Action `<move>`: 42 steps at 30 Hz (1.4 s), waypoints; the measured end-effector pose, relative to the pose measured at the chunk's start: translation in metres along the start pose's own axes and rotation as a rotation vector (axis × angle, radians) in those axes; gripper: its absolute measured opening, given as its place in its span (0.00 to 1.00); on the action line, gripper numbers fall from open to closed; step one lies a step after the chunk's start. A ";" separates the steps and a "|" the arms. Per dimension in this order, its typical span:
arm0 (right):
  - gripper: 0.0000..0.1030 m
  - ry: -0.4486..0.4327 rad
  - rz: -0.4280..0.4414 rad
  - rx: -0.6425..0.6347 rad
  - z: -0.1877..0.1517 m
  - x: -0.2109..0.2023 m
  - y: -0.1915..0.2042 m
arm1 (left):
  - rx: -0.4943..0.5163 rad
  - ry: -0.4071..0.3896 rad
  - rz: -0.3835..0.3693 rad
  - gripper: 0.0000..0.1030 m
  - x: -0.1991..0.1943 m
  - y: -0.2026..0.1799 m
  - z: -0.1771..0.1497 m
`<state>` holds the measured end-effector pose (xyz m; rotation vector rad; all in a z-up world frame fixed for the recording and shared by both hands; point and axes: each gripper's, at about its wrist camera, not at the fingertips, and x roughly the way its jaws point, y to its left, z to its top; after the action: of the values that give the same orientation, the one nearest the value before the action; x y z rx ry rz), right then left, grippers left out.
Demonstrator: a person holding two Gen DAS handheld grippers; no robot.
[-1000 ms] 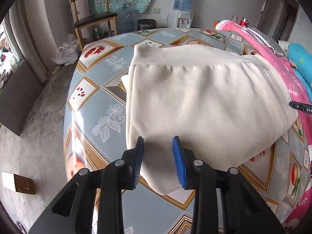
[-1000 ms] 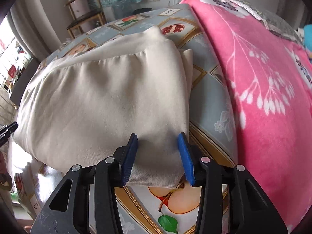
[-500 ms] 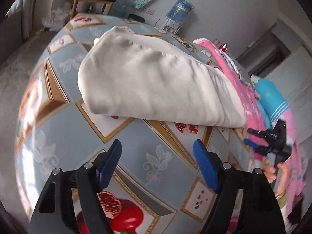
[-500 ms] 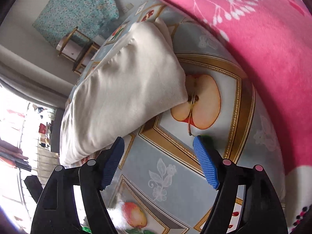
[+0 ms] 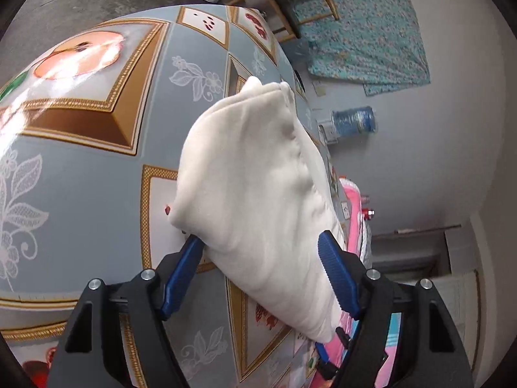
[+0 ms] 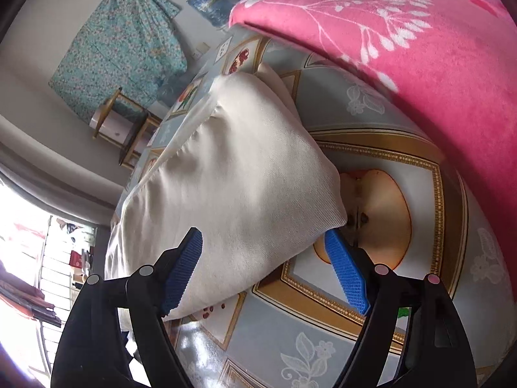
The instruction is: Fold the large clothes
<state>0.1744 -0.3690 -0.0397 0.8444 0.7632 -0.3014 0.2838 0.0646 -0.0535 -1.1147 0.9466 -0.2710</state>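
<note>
A folded cream garment (image 5: 258, 200) lies on the table with the fruit-patterned blue cloth (image 5: 80, 174). My left gripper (image 5: 258, 252) is open, its blue fingers straddling one end of the garment's edge, one finger under it and one over it. In the right wrist view the same garment (image 6: 232, 174) fills the middle. My right gripper (image 6: 263, 245) is open, its fingers straddling the other near corner, above the apple picture.
A pink blanket (image 6: 404, 38) lies on the table close to the right of the garment. A wooden chair (image 6: 126, 123), a water dispenser bottle (image 5: 353, 121) and a hanging floral cloth (image 5: 365, 29) stand beyond the table.
Both grippers opened wide, rolled sideways and moved in from clear of the garment until their fingers straddle its edge at both ends.
</note>
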 end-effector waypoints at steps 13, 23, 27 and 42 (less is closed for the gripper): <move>0.68 -0.078 -0.041 0.045 -0.007 0.002 0.003 | -0.048 -0.222 0.201 0.58 -0.019 -0.002 -0.026; 0.39 -0.094 -0.083 0.034 -0.005 0.001 0.000 | 0.326 -0.333 0.398 0.30 0.007 -0.031 -0.031; 0.21 -0.092 -0.093 -0.072 -0.001 -0.006 0.006 | 0.691 -0.406 0.463 0.19 0.003 -0.064 -0.058; 0.18 -0.058 -0.037 -0.103 -0.062 -0.088 -0.019 | 0.826 -0.185 0.362 0.19 -0.107 -0.020 -0.104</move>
<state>0.0726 -0.3379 -0.0135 0.7225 0.7348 -0.3153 0.1461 0.0548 0.0058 -0.1996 0.7389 -0.2224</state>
